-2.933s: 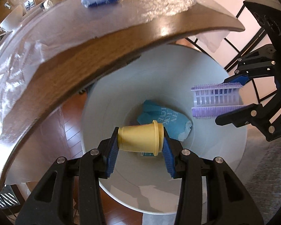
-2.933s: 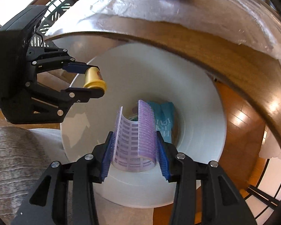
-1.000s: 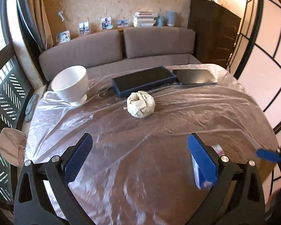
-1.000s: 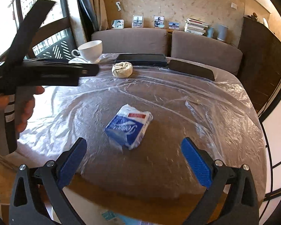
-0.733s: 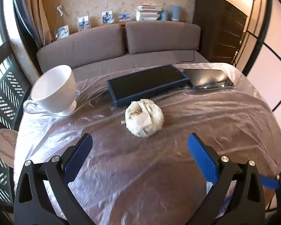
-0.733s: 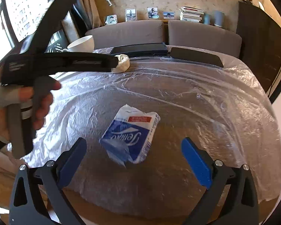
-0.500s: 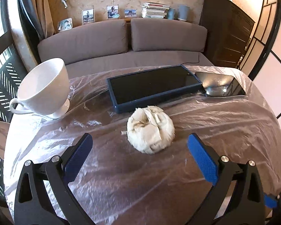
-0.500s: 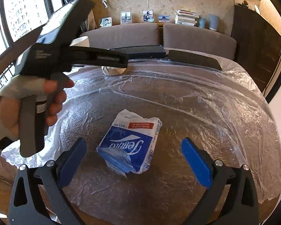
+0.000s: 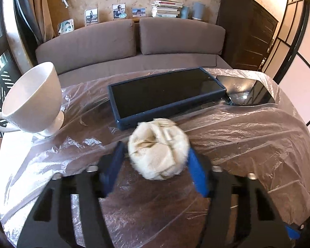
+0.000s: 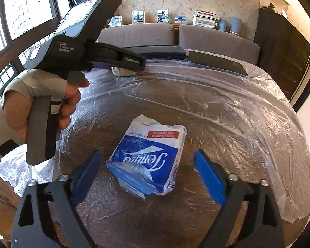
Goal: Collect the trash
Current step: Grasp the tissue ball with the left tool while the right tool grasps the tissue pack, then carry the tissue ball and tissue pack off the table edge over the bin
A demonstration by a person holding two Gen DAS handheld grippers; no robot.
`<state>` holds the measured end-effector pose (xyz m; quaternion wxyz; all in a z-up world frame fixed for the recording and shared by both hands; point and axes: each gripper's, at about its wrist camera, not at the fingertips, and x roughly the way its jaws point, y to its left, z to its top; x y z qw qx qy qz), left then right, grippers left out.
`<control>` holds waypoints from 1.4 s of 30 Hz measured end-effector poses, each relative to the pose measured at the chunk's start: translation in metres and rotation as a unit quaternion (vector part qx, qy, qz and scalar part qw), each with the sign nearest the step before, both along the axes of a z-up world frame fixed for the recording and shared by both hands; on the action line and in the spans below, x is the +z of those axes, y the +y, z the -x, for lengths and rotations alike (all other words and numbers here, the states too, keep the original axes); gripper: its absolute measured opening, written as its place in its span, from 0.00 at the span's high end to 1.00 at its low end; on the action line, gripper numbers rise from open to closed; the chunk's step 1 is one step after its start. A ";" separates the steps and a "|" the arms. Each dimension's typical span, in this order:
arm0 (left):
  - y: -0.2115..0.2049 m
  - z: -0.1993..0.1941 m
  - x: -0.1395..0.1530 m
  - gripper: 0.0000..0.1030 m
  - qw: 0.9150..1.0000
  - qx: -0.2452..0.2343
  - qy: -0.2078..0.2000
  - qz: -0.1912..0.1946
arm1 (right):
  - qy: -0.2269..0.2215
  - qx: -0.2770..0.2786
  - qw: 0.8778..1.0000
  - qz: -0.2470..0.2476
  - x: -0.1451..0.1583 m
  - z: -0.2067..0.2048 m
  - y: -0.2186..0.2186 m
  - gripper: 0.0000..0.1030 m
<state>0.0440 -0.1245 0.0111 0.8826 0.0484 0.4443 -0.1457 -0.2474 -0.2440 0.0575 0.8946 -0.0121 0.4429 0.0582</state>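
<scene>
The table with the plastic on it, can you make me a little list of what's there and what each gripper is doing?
table cover: clear plastic sheet
left gripper: closing around the crumpled paper ball
right gripper: open, one finger each side of the blue and white tissue pack
not trash: white cup, dark tablet, black phone
behind the table: brown sofa

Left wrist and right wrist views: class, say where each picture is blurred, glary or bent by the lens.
Left wrist view: the left gripper and paper wad are motion-blurred, the black tablet sharp, the sofa line bowed. Right wrist view: mostly sharp; glare streaks the plastic sheet, the window is overexposed, and the table edge curves.
</scene>
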 end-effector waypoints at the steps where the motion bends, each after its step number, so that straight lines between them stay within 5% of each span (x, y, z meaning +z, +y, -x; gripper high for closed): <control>1: 0.000 0.000 0.000 0.49 1.000 -0.001 0.000 0.003 | 0.001 0.002 1.000 0.004 -0.001 -0.001 0.000 0.27; 13: 0.015 0.023 0.016 0.50 0.999 -0.003 -0.010 0.031 | 0.001 0.002 1.000 -0.030 0.009 -0.006 -0.021 0.45; 19: 0.023 0.042 0.025 0.50 0.999 -0.008 -0.016 0.037 | 0.011 -0.002 0.998 -0.069 0.013 -0.008 -0.037 0.45; 42: 0.037 0.127 0.030 0.50 0.999 -0.007 0.000 0.050 | 0.016 0.028 0.995 -0.091 0.031 0.015 -0.064 0.45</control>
